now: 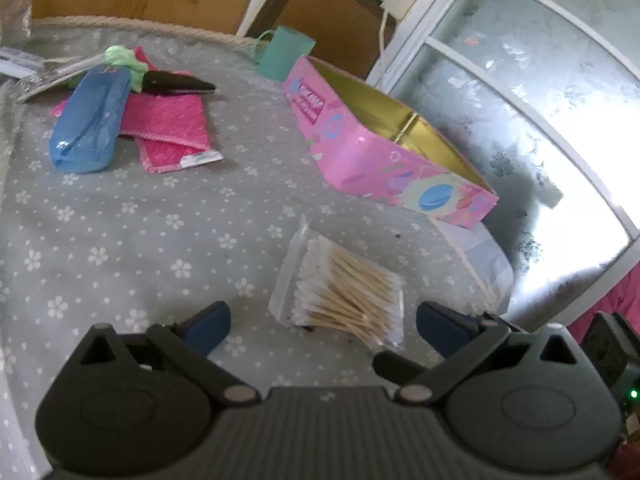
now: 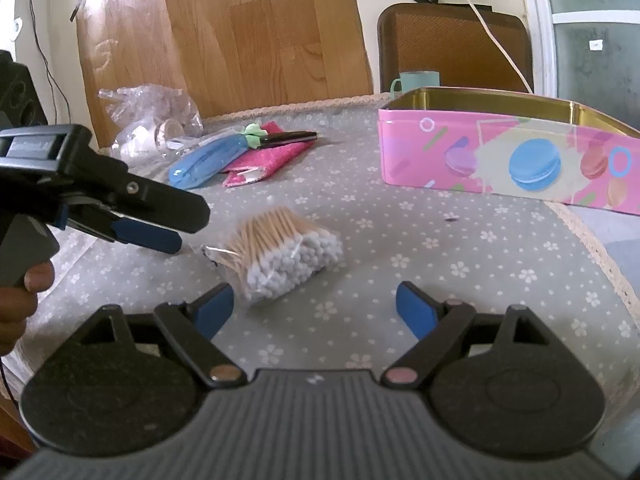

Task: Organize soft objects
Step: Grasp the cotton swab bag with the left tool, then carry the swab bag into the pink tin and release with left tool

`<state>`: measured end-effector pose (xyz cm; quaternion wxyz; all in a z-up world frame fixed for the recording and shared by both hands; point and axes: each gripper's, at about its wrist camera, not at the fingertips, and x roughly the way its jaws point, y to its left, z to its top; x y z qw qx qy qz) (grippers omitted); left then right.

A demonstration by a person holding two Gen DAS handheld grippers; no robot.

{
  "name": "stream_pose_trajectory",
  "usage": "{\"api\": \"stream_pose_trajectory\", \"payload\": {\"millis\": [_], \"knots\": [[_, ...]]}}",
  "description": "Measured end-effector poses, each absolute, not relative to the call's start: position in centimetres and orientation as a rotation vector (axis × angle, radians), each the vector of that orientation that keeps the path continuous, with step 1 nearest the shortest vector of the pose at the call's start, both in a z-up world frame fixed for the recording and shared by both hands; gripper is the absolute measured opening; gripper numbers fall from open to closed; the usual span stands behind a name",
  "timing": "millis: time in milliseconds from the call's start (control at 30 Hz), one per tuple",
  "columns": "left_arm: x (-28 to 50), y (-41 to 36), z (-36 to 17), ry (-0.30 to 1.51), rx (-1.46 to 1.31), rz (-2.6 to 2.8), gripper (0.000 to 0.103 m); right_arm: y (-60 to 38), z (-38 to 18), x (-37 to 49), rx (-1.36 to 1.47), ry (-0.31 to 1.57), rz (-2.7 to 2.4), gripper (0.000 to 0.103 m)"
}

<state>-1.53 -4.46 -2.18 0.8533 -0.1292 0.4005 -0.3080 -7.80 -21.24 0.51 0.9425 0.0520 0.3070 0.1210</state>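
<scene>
A clear bag of cotton swabs (image 1: 340,296) lies on the grey flowered tablecloth, also in the right wrist view (image 2: 280,252). My left gripper (image 1: 322,326) is open, its jaws on either side of the bag's near end, just short of it; in the right wrist view it (image 2: 160,236) comes in from the left, tips beside the bag. My right gripper (image 2: 316,308) is open and empty, just in front of the bag. An open pink tin (image 1: 384,148) with a gold inside stands to the right (image 2: 516,160). Pink cloths (image 1: 168,124) lie at the back (image 2: 264,160).
A blue case (image 1: 90,120) lies on the pink cloths, with a green scrap (image 1: 128,62) and a black pen-like item (image 1: 180,82). A teal mug (image 1: 286,54) and a brown chair (image 2: 452,46) are behind. Crumpled clear plastic (image 2: 152,120) lies back left. The table edge (image 2: 592,240) is right.
</scene>
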Motion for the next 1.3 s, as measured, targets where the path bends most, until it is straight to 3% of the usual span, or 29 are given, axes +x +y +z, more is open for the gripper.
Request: {"api": "stream_pose_trajectory", "payload": {"millis": [633, 967, 1000, 1067, 1100, 1300], "knots": [[-0.3, -5.7, -2.6, 0.909, -0.354, -0.802, 0.103, -18.9, 0.4, -7.1, -0.024, 0.640, 0.197, 0.095], [1.2, -4.0, -0.9, 0.812, -0.275, -0.712, 0.103, -18.7, 0.4, -7.2, -0.040, 0.633, 0.198, 0.095], [1.9, -4.4, -1.2, 0.834, -0.277, -0.732, 0.100, -18.6, 0.4, -7.1, -0.034, 0.633, 0.202, 0.094], [2.9, -5.6, -2.4, 0.897, -0.298, -0.797, 0.090, -18.5, 0.4, -6.9, -0.008, 0.624, 0.245, 0.071], [2.7, -6.1, -2.7, 0.894, -0.292, -0.812, 0.086, -18.2, 0.6, -6.8, -0.011, 0.612, 0.260, 0.050], [0.6, -9.4, -1.2, 0.846, -0.147, -0.823, 0.086, -18.9, 2.5, -6.7, -0.037, 0.534, 0.205, 0.047]]}}
